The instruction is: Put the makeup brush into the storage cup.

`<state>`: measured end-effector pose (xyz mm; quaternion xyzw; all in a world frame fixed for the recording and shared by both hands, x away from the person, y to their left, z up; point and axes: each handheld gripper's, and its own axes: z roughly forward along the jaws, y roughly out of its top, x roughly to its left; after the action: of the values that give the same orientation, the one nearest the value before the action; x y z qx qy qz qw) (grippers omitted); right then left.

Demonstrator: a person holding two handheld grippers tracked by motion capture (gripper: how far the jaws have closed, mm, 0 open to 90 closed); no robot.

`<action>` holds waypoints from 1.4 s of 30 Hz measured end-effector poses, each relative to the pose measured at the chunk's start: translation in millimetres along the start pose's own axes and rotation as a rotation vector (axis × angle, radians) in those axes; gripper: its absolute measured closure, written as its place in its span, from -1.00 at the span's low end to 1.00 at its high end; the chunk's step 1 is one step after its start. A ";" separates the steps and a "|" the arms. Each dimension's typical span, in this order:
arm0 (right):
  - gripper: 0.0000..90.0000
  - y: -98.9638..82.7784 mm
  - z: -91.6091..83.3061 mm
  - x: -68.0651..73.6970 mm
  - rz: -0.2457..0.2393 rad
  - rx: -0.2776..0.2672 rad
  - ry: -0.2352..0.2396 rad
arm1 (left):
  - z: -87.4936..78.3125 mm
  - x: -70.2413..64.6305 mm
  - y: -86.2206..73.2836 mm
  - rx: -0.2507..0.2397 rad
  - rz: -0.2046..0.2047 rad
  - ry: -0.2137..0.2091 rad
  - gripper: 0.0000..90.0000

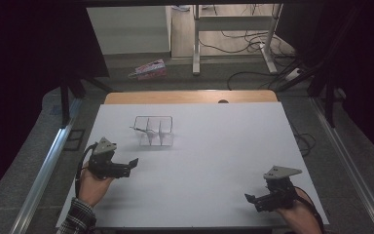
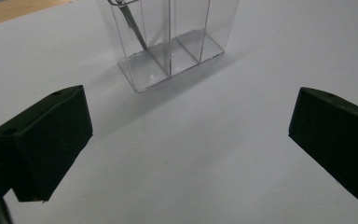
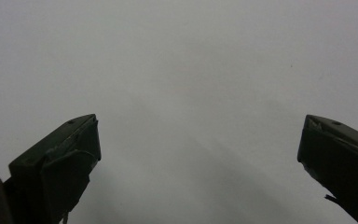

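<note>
At the near right corner of the white table (image 1: 214, 161), the right claw (image 1: 252, 199) hovers with its jaws spread wide and nothing between them; the right gripper view looks past them onto bare white surface. Along the near left edge, the left claw (image 1: 132, 164) is likewise wide and empty, pointing toward the middle of the table. Beyond it, a little toward the far edge and well apart from its jaws, stands the clear plastic three-compartment box (image 1: 154, 130). The left gripper view brings that box (image 2: 170, 44) close, straight ahead between the spread jaws, and shows a thin metal tool (image 2: 134, 25) leaning tilted in one end compartment, a detail that is only faint from the high view. Nothing lies between the left claw and the box. Past the far edge, a pink-printed packet (image 1: 148, 69) and cables (image 1: 246, 46) lie on the floor.
</note>
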<state>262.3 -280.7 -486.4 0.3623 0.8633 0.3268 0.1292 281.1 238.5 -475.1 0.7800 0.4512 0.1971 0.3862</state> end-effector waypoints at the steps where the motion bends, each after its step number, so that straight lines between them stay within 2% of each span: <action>1: -1.00 0.0 0.0 0.0 0.000 0.001 0.000 | -1.0 -0.6 -0.8 0.001 0.002 0.000 -1.00; 24: -1.00 0.3 0.2 1.4 -0.017 0.005 0.002 | -21.5 -13.2 -21.2 -0.005 -0.001 -0.014 -1.00; 33: -1.00 0.4 -0.9 0.9 -0.014 -0.002 0.001 | -32.5 -13.7 -31.7 -0.008 -0.014 -0.008 -1.00; 42: -1.00 0.6 -1.3 0.8 -0.015 -0.007 -0.002 | -39.9 -15.9 -39.6 0.001 -0.009 0.001 -1.00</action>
<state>261.5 -280.4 -485.1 0.3558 0.8647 0.3283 0.1338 224.8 253.4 -480.3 0.7780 0.4552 0.1954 0.3865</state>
